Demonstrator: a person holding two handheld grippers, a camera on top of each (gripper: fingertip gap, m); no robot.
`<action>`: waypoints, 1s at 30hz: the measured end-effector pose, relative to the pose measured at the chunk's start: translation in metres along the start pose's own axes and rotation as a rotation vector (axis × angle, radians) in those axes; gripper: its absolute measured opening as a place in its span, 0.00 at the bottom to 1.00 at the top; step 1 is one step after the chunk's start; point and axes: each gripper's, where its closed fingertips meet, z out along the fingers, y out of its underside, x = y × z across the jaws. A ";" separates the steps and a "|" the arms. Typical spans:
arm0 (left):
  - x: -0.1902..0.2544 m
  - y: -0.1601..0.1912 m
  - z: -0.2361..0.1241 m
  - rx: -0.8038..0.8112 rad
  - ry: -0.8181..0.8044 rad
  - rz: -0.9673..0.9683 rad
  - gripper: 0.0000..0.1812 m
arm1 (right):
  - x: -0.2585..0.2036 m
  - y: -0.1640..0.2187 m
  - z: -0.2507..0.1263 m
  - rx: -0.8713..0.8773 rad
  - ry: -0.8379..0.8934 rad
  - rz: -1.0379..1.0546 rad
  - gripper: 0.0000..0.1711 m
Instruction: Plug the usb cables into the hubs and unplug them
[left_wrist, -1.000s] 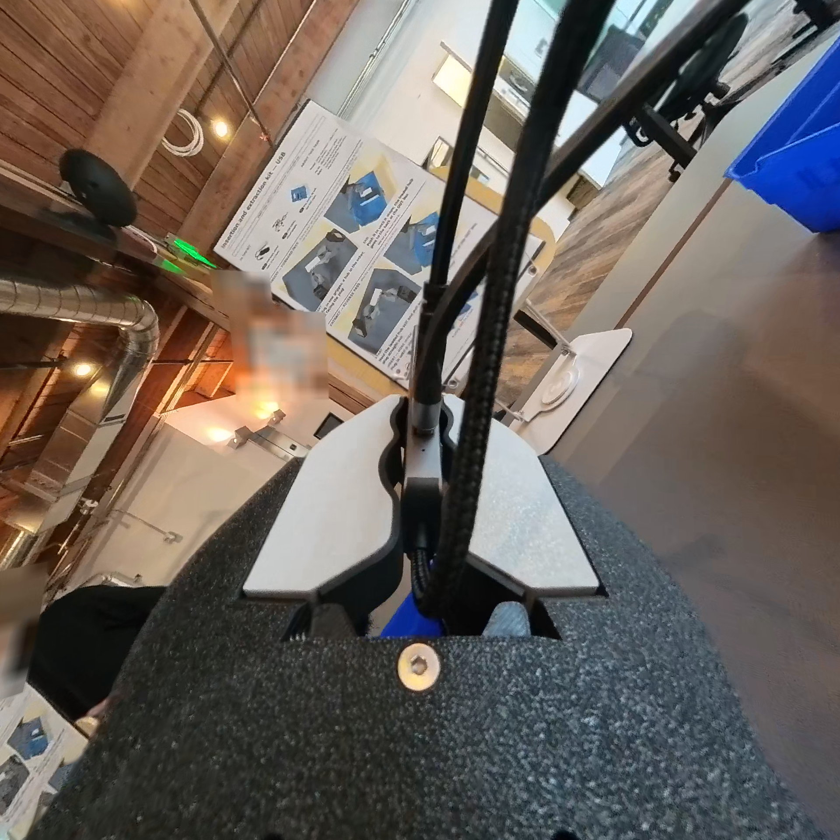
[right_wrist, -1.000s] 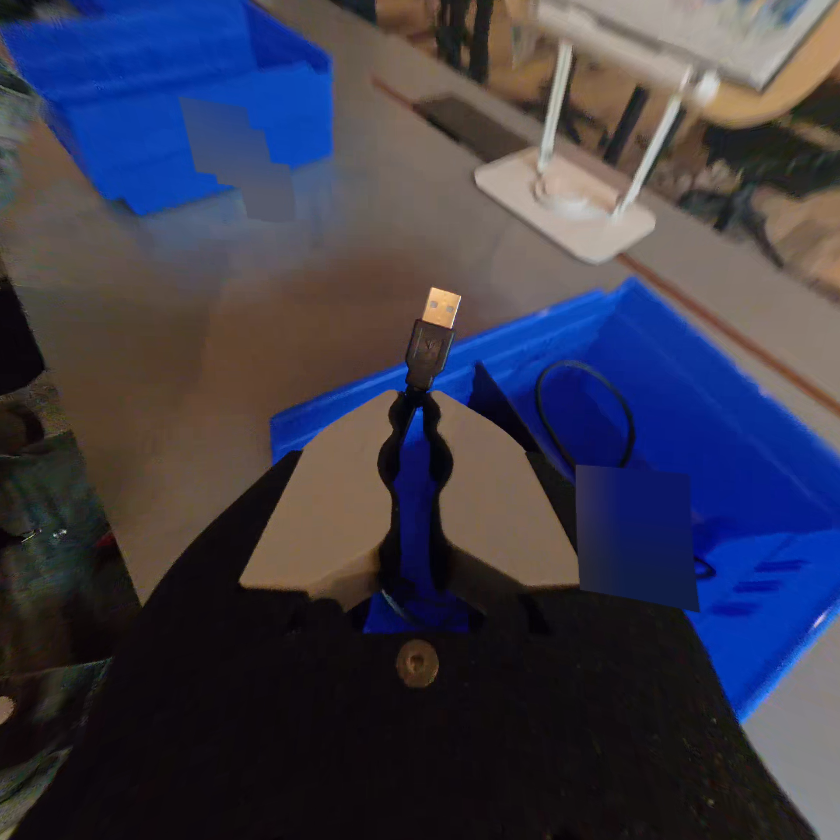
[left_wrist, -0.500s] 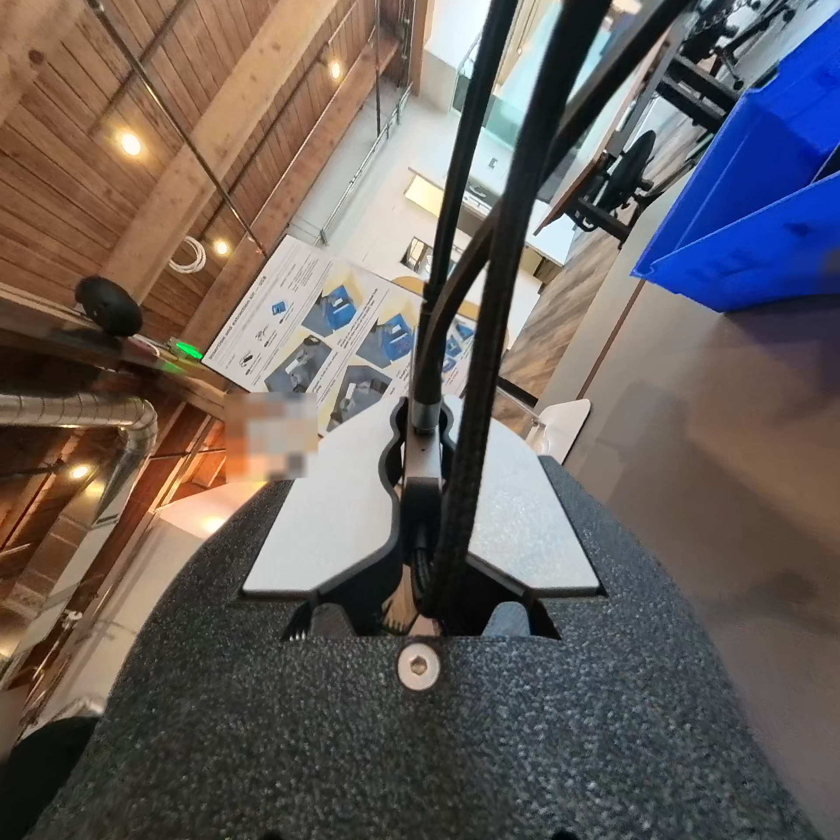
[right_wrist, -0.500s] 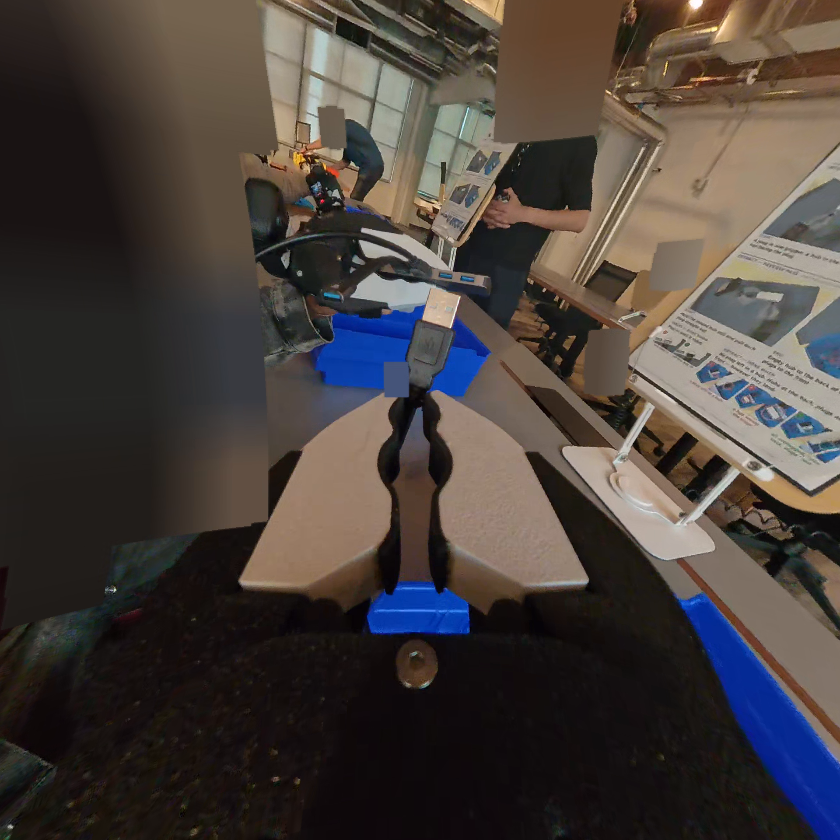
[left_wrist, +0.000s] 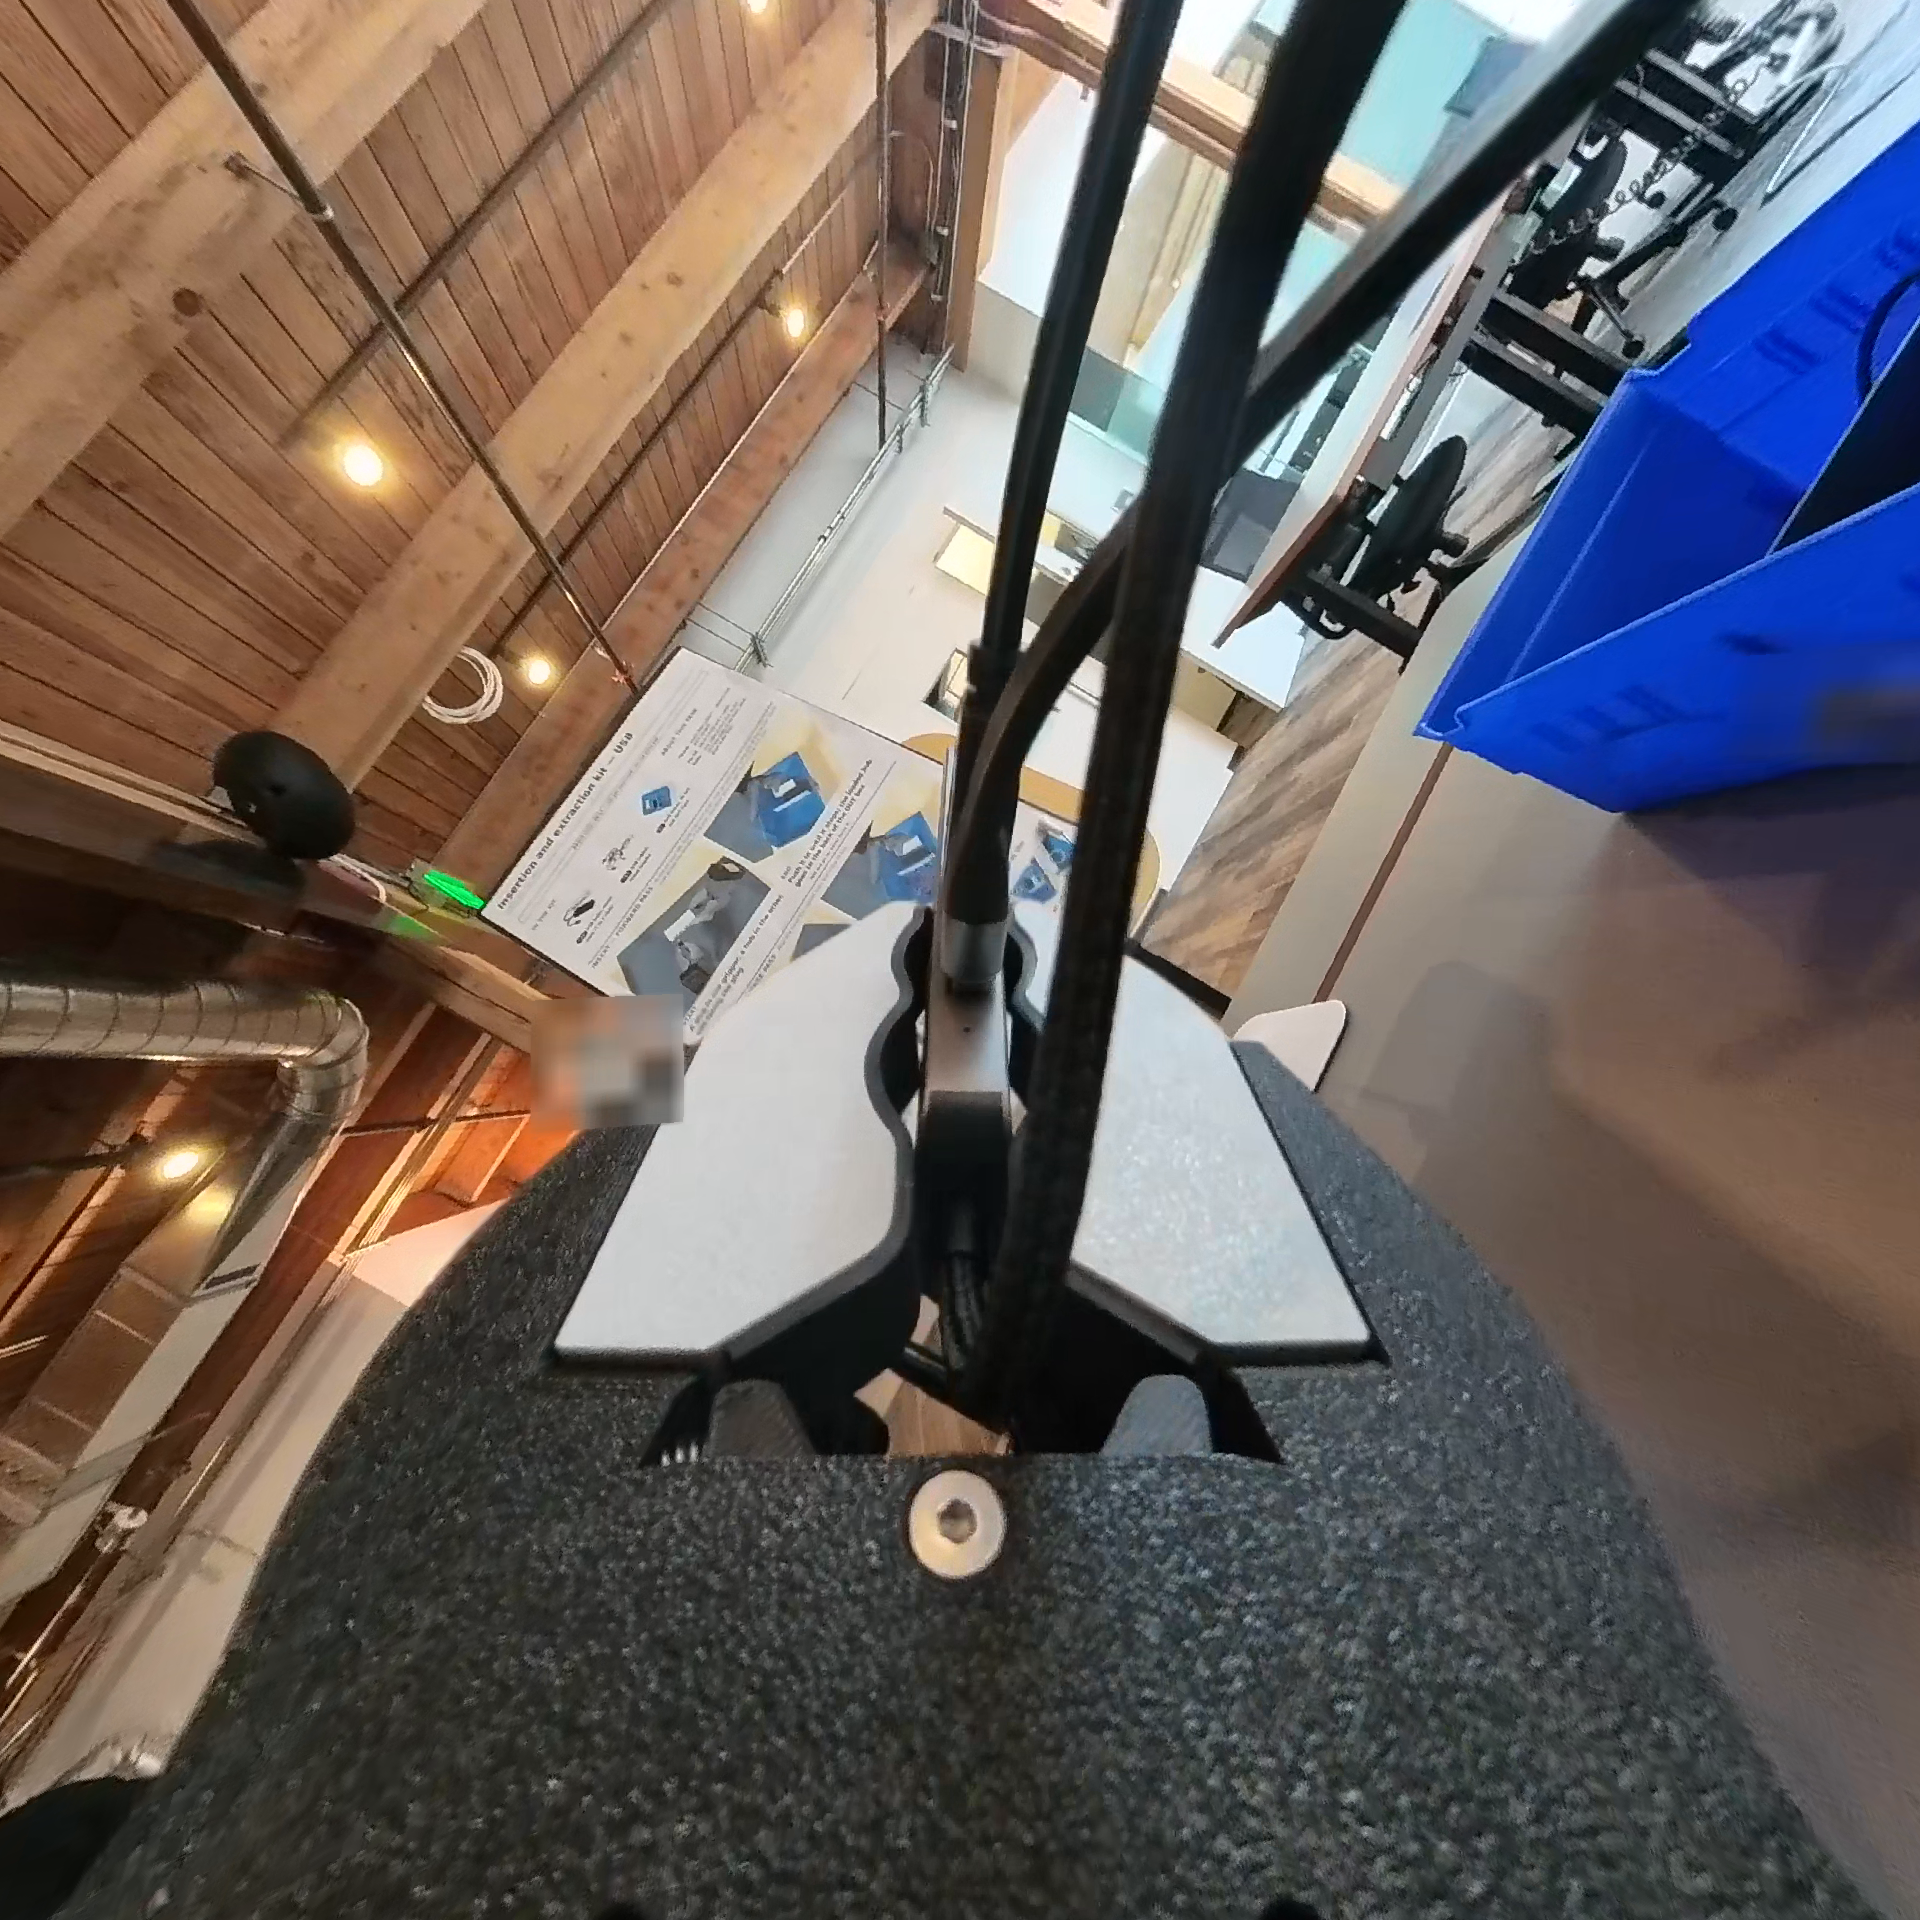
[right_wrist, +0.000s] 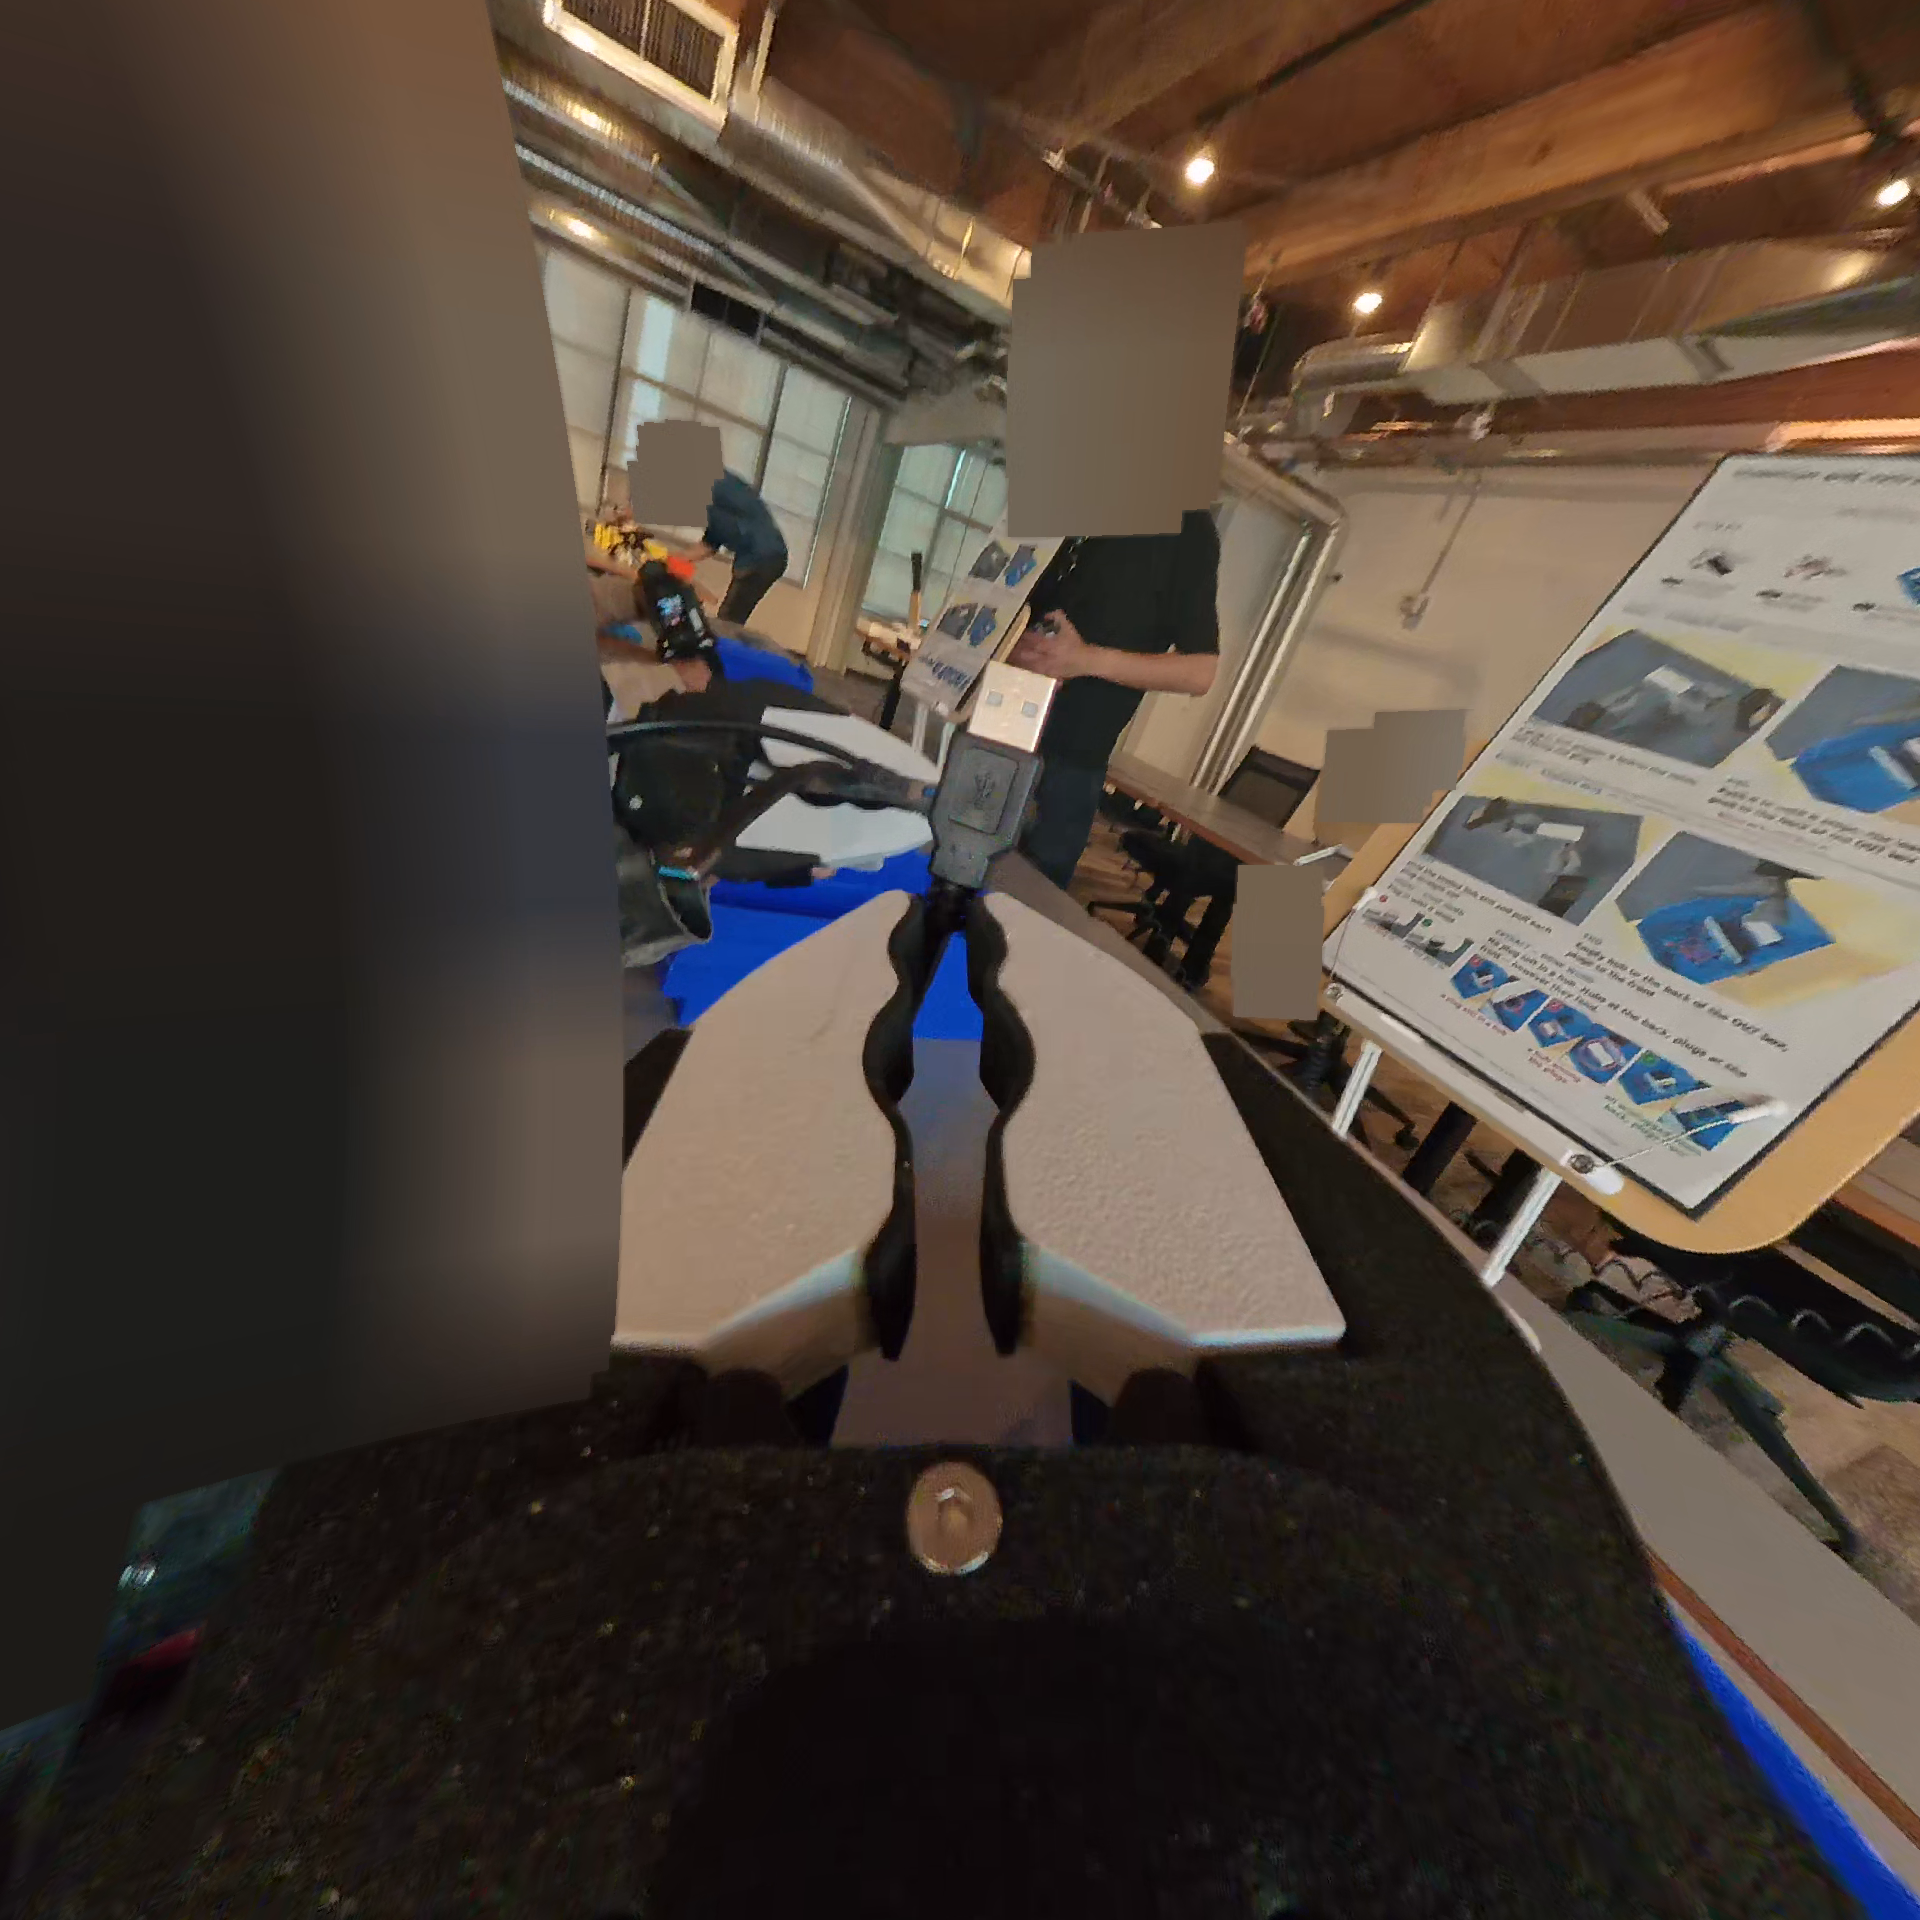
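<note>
Each tool (left_wrist: 961, 997) (right_wrist: 951, 914) has speckled black housing, pale grey finger plates, one silver screw.

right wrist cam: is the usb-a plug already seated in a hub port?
No. The USB-A plug sticks out bare past the right gripper, which pinches its cable just behind it, with no hub on its metal end.

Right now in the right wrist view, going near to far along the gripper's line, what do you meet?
right gripper shut on the cable → black USB plug with its metal end forward → person in a black shirt → windows at the back.
</note>
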 end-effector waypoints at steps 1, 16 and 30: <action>0.000 -0.001 0.000 0.005 0.001 0.000 0.07 | 0.002 -0.004 -0.003 0.018 0.015 -0.002 0.04; 0.004 -0.011 0.001 0.026 0.005 0.046 0.07 | -0.004 -0.044 -0.022 0.209 0.019 -0.019 0.04; 0.001 -0.019 -0.001 0.074 -0.022 0.055 0.07 | -0.049 -0.077 0.003 0.428 -0.289 0.329 0.04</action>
